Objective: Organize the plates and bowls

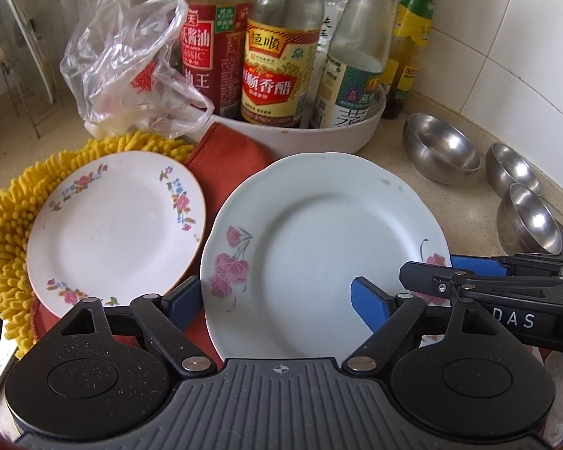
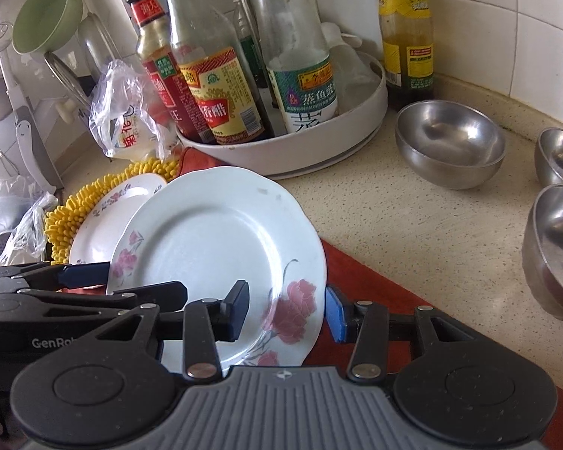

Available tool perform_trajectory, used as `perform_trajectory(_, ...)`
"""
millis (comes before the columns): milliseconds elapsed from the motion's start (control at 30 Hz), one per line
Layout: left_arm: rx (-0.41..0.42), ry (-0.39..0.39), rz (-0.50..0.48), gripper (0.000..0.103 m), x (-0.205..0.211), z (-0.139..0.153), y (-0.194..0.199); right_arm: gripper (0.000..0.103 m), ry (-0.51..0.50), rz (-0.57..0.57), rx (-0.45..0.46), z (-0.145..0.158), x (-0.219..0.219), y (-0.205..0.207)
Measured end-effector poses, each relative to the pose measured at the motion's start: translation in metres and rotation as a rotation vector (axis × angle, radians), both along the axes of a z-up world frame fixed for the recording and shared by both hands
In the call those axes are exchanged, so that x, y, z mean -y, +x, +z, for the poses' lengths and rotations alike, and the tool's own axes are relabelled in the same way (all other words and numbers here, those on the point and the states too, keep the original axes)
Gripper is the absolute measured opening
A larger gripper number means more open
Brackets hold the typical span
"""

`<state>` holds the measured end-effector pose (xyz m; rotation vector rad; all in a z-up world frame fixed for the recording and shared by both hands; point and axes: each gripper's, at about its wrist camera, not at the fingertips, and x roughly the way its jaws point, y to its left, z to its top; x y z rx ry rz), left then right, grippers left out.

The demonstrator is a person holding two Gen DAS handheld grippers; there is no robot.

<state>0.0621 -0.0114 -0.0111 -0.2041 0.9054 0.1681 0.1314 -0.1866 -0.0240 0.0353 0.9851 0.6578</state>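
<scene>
A large white plate with pink roses [image 1: 311, 232] [image 2: 214, 236] is held tilted above a red cloth [image 1: 229, 150]. My left gripper [image 1: 274, 300] is shut on its near-left rim, one pad on the plate's face and the other past its edge. On the near-right rim my right gripper [image 2: 287, 309] is shut the same way. Each gripper shows in the other's view: the right gripper [image 1: 439, 270] and the left gripper [image 2: 127, 281]. A smaller floral plate [image 1: 116, 225] [image 2: 101, 228] lies on a yellow chenille mat [image 1: 3, 225]. Three steel bowls [image 1: 439, 153] [image 2: 450, 142] stand on the counter to the right.
A white round tray [image 1: 319, 138] [image 2: 300, 146] of sauce bottles stands behind the plates. A crumpled plastic bag [image 1: 124, 67] lies left of it. Tiled wall closes the back and right. A green funnel [image 2: 45, 18] hangs at the far left.
</scene>
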Motion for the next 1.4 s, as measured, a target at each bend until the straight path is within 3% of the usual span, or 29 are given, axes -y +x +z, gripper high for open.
perform_trajectory(700, 0.075, 0.044, -0.113, 0.088, 0.037, 0.027, 0.001, 0.043, 0.016, -0.119, 0.036, 0.025, 0.042, -0.017)
perform_trajectory(1400, 0.062, 0.039, -0.355, 0.088, 0.12, 0.019, 0.003, 0.042, -0.019, -0.349, -0.008, 0.02, 0.132, -0.053)
